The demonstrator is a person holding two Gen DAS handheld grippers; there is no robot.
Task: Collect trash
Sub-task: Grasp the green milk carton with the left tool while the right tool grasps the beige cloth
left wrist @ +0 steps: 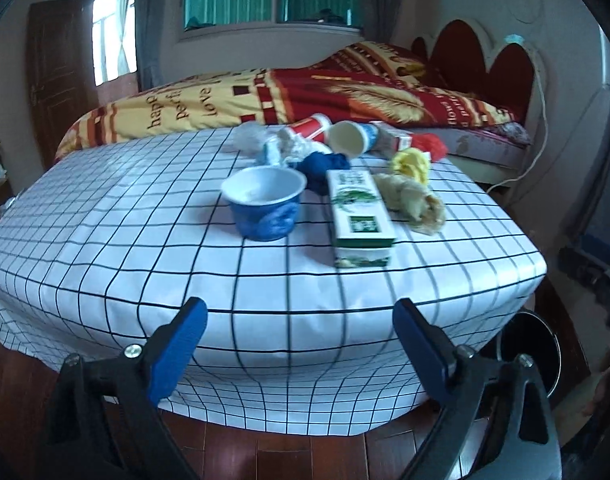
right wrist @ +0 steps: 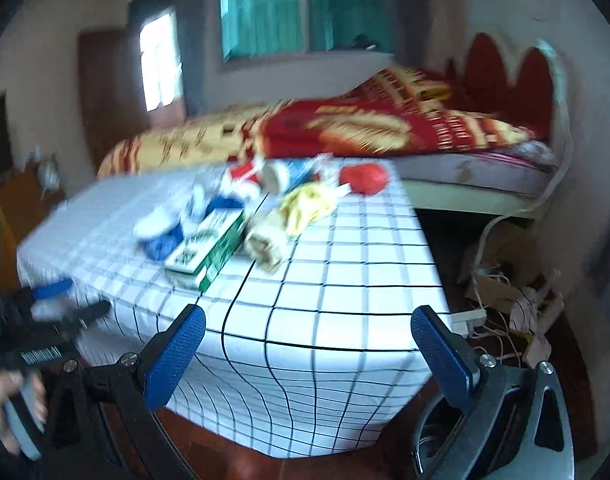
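Note:
Trash lies on the table with the checked cloth (left wrist: 125, 220): a blue tub (left wrist: 265, 204), a green and white carton (left wrist: 359, 212), crumpled brown paper (left wrist: 413, 200), a yellow wad (left wrist: 411, 164), a red wad (left wrist: 431, 144), a tipped paper cup (left wrist: 351, 138) and a red cup (left wrist: 311, 126). My left gripper (left wrist: 301, 312) hangs open before the table's near edge, nothing between its fingers. My right gripper (right wrist: 309, 316) is open at the table's near corner, short of the carton (right wrist: 205, 248) and brown paper (right wrist: 265, 244). A dark round bin (left wrist: 529, 348) stands on the floor right of the table.
A bed with a red and yellow cover (left wrist: 305, 92) runs right behind the table. A power strip (right wrist: 469, 316) and loose cables (right wrist: 505, 292) lie on the wooden floor to the right. A hand (right wrist: 9, 412) holds the left gripper (right wrist: 77, 298) at the table's left side.

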